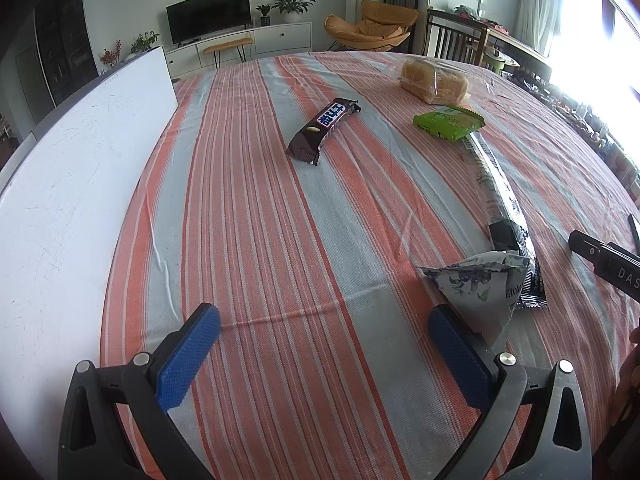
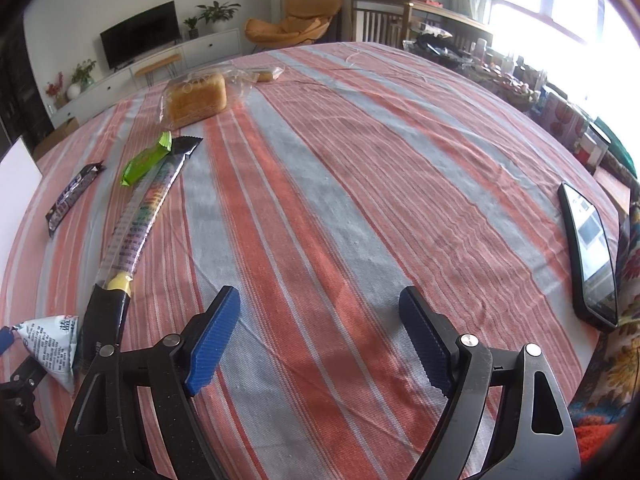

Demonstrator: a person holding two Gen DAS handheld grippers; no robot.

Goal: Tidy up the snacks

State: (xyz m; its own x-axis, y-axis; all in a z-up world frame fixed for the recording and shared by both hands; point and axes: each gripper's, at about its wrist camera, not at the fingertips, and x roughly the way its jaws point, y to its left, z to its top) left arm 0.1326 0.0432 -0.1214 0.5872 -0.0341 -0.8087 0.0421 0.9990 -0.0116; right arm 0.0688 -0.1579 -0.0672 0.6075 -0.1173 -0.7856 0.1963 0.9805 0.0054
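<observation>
Snacks lie spread on a striped tablecloth. A dark chocolate bar (image 1: 323, 128) (image 2: 72, 196) lies mid-table. Beyond it are a green packet (image 1: 449, 122) (image 2: 146, 160), a bagged bread loaf (image 1: 434, 82) (image 2: 197, 99) and a long candy tube (image 1: 496, 184) (image 2: 138, 224). A triangular blue-flowered pouch (image 1: 476, 288) (image 2: 48, 350) sits just right of my left gripper (image 1: 324, 322). That gripper is open, with only cloth between its blue pads. My right gripper (image 2: 320, 304) is open too, over bare cloth, well right of the snacks.
A white board (image 1: 80, 160) lies along the table's left side. A phone (image 2: 590, 256) rests near the right edge, beside a flowered cloth (image 2: 616, 360). More clutter lines the far right by the window. Chairs and a TV unit stand beyond the table.
</observation>
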